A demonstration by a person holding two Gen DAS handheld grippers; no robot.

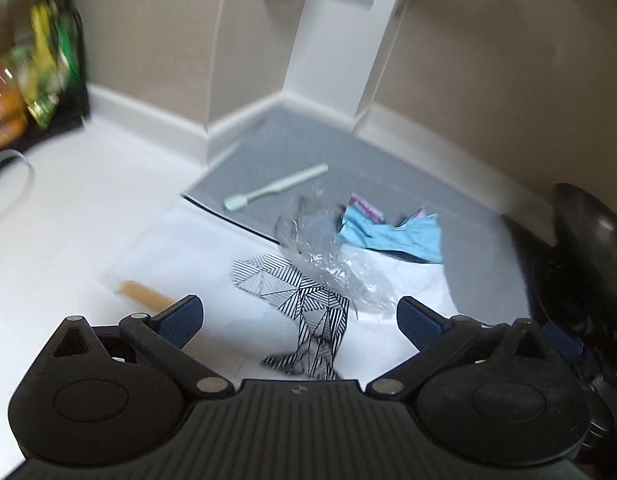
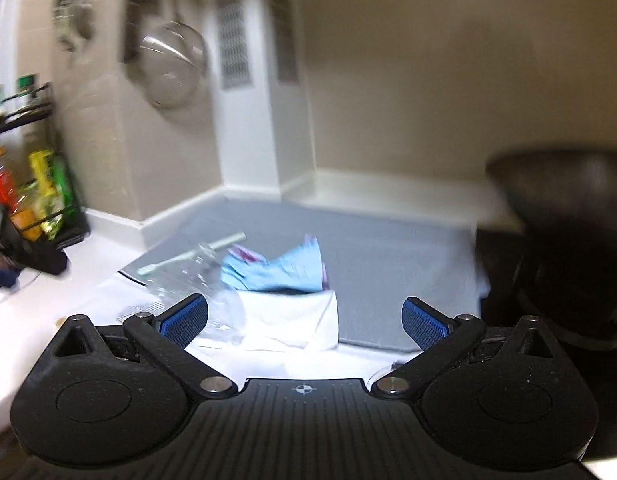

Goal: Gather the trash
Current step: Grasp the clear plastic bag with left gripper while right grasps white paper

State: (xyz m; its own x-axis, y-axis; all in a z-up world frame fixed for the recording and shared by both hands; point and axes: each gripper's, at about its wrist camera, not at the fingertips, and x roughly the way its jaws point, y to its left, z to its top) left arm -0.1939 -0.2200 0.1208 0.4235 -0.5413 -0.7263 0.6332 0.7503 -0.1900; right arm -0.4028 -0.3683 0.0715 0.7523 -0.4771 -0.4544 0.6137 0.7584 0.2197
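Both tools stand released with nothing between their blue pads. Seen from the left wrist, the left tool (image 1: 299, 320) hangs over a white table (image 1: 88, 208) in a corner, its jaws spread wide above a black-and-white striped wrapper (image 1: 304, 300) that lies flat on a white sheet of paper (image 1: 196, 248). Just beyond the wrapper sits a crumpled clear plastic film (image 1: 328, 252), touching or overlapping the wrapper's far edge, and beside that a crumpled light-blue paper (image 1: 392, 234) with a pink scrap at its top, resting on a grey mat (image 1: 268, 148). A pale green toothbrush (image 1: 274, 186) lies on the mat, apart from the trash. A tan stick-like thing (image 1: 146, 294) lies near the left pad, too blurred to name. A black rack of bottles (image 1: 40, 80) stands at the far left, and a dark pan (image 1: 584, 232) at the right edge. Seen from the right wrist, the right tool (image 2: 304, 322) is likewise wide apart, over the white paper (image 2: 284, 316) at the mat's (image 2: 400, 264) near edge. The blue paper (image 2: 276, 272) lies ahead between the jaws' lines, the clear film (image 2: 206, 276) to its left near the left pad, the toothbrush (image 2: 196, 254) behind. A metal strainer (image 2: 174, 68) hangs on the wall, and the dark pan (image 2: 564, 196) fills the right side.
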